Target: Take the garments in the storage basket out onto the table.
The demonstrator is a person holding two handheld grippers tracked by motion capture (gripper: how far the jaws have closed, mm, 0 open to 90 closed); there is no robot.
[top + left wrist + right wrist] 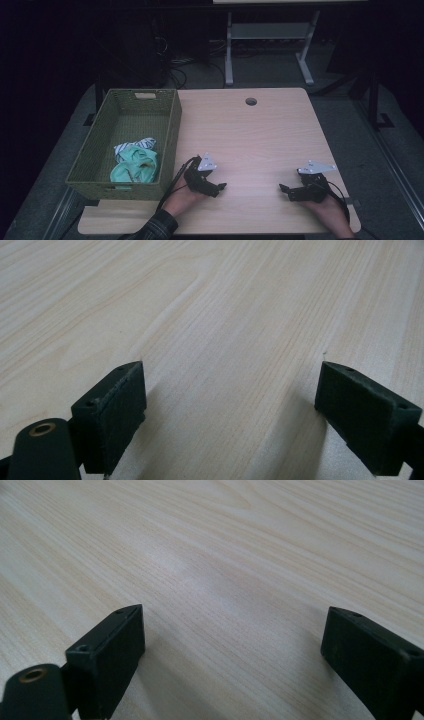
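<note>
On the light wooden table my left gripper rests near the front edge, just right of a green woven basket. Its jaws stand wide open over bare wood in the left gripper view, with nothing between them. My right gripper lies at the front right of the table, pointing left toward the other one. It is open too, its pads apart over bare wood. Inside the basket lie a mint-green cloth and a striped cloth.
A round cable hole sits near the table's far edge. Beyond the table stand a white desk frame and tangled cables on a dark floor. The basket takes up the table's left side.
</note>
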